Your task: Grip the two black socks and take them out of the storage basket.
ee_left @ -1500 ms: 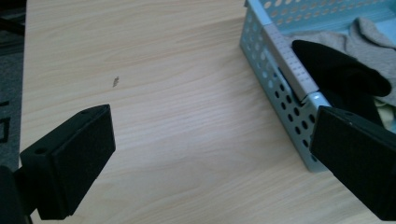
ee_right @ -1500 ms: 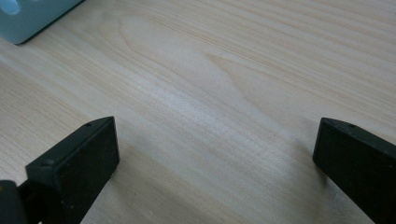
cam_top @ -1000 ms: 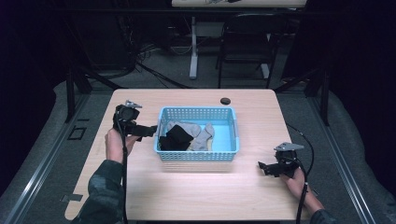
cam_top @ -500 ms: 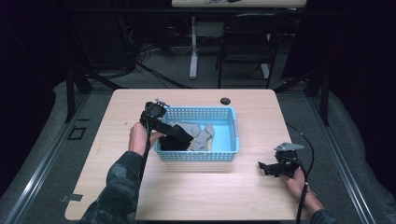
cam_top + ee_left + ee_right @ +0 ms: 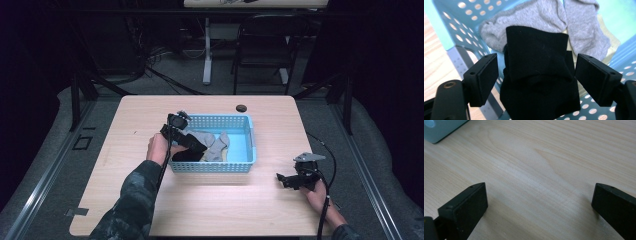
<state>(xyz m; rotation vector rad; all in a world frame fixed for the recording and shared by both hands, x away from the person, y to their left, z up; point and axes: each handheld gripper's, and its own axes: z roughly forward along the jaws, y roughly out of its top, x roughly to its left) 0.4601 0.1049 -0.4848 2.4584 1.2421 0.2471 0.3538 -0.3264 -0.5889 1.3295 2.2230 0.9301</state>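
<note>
The black sock [image 5: 537, 75] is a soft, matte knit piece, folded over on itself so a thick upper flap overlaps a wider bunched lower part. It lies inside the light blue basket [image 5: 240, 167] at the basket's left end, against the near-left corner, its lower part resting on the perforated floor. In the high view the black sock [image 5: 189, 147] shows as a dark lump just left of the grey socks.

The grey socks [image 5: 564, 23] are pale heathered knit, limp and crumpled, spread flat across the middle of the basket. The black sock lies partly on top of them, covering their left edge.
</note>
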